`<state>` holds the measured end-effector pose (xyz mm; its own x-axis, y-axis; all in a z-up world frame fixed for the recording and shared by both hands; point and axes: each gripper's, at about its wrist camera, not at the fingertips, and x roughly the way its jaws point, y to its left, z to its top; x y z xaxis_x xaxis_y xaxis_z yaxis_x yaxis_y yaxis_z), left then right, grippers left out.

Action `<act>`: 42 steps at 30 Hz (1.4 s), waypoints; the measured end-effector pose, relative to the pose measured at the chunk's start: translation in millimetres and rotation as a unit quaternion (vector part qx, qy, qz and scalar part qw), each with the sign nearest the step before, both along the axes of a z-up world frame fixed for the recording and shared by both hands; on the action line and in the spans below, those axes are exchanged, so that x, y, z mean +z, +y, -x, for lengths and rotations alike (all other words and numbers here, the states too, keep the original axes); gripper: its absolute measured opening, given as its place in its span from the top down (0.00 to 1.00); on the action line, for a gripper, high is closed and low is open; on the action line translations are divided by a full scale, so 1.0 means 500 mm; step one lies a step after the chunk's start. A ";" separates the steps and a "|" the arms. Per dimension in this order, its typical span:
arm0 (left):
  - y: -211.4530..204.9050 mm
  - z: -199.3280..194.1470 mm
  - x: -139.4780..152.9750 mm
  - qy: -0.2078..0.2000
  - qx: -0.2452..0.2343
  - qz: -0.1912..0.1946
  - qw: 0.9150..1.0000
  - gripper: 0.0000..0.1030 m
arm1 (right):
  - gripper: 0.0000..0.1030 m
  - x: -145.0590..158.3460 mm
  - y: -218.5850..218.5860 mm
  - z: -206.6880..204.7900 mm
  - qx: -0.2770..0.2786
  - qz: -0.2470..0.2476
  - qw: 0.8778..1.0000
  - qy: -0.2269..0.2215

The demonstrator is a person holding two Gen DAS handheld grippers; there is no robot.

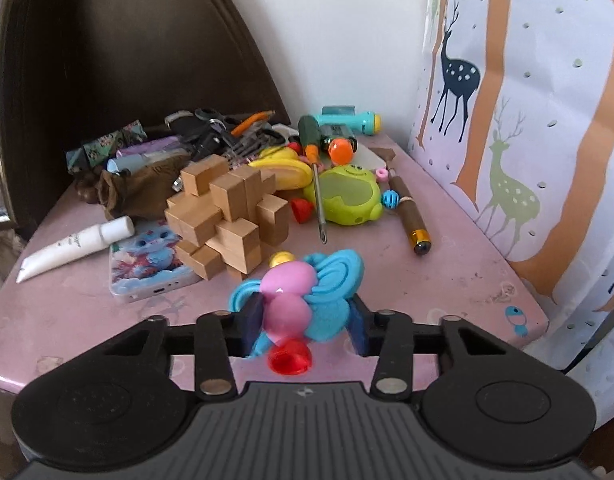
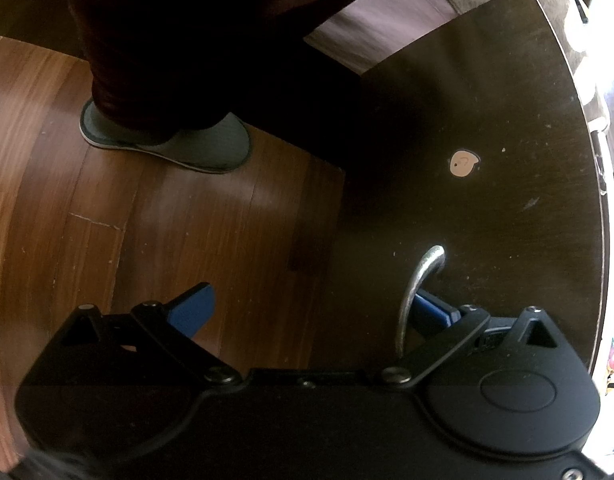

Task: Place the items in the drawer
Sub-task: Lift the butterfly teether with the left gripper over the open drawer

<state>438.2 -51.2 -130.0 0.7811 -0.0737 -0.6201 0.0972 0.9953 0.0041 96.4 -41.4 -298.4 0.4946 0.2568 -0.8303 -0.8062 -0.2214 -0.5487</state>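
Clamped in the left gripper (image 1: pixel 303 320), jaws pressed on both sides: a butterfly toy (image 1: pixel 297 300) in pink and blue with a red foot, held above the pink worktop (image 1: pixel 447 280). Beyond it, a wooden block puzzle (image 1: pixel 227 216), a phone case (image 1: pixel 151 264), a white tube (image 1: pixel 75 248), a screwdriver (image 1: pixel 315 168) lying on a green frog toy (image 1: pixel 349 196). Right gripper (image 2: pixel 307 312) wide apart, 1 blue finger (image 2: pixel 431 308) tucked behind the curved metal handle (image 2: pixel 417 292) of the dark drawer front (image 2: pixel 487 120), the other over wooden floor (image 2: pixel 107 220).
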 end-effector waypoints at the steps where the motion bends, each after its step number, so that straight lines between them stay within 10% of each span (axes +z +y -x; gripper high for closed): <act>1: 0.001 0.006 0.003 -0.002 -0.001 0.001 1.000 0.61 | 0.00 0.000 0.000 0.000 0.000 0.000 1.000 0.000; 20: 0.027 0.158 0.058 0.024 -0.073 0.000 0.997 0.61 | 0.00 -0.002 0.011 -0.003 -0.007 0.008 1.000 -0.001; 26: 0.023 0.193 -0.018 0.110 -0.101 -0.033 0.988 0.61 | 0.00 -0.004 0.016 -0.002 -0.010 0.009 1.000 0.000; 42: 0.094 0.044 -0.263 0.262 0.016 -0.058 0.963 0.61 | 0.00 -0.006 0.017 -0.001 -0.006 0.009 1.000 -0.001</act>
